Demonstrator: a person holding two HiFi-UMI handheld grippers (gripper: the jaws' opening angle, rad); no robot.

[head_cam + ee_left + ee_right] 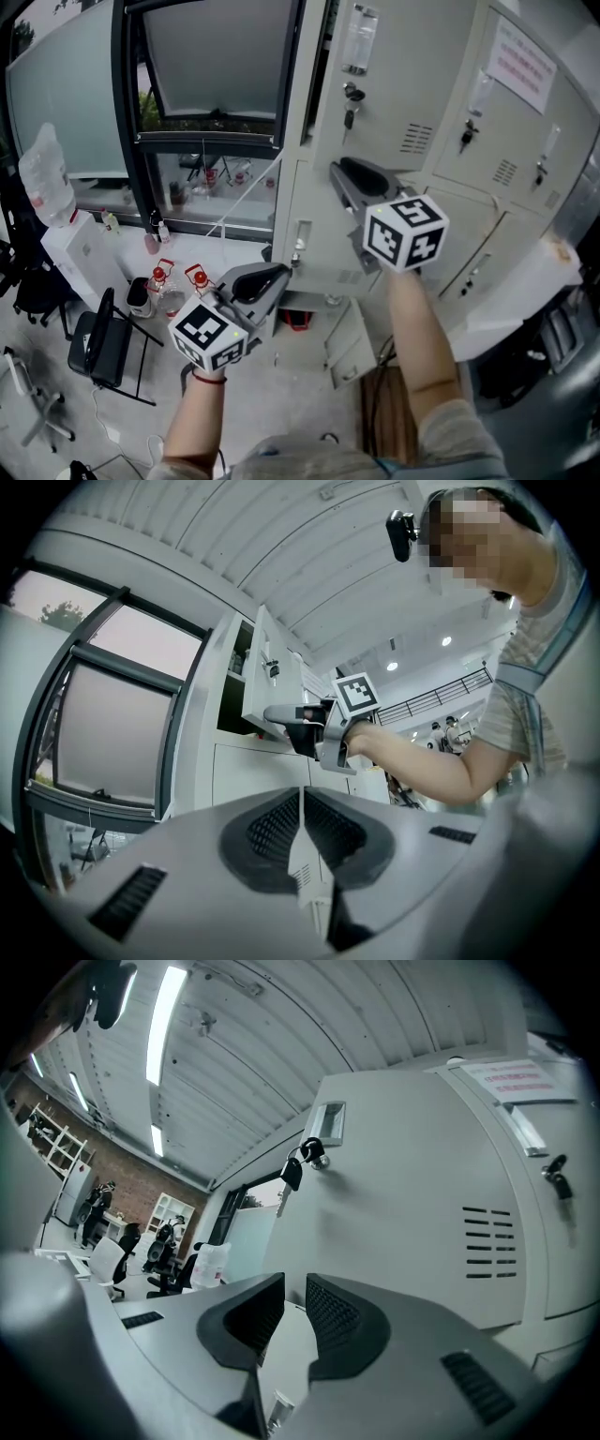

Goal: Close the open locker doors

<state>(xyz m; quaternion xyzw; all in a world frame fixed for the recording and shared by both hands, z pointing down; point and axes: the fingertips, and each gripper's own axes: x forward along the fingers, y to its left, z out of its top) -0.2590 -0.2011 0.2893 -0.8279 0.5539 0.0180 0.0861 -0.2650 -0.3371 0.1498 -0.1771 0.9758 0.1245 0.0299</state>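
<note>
Right hand-held gripper, jaws slightly apart, at open locker door.

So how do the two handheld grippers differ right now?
The left gripper has its jaws closed together, while the right gripper has its jaws a little apart. The left gripper is held low, while the right gripper is raised at the open upper locker door. Both are empty.
</note>
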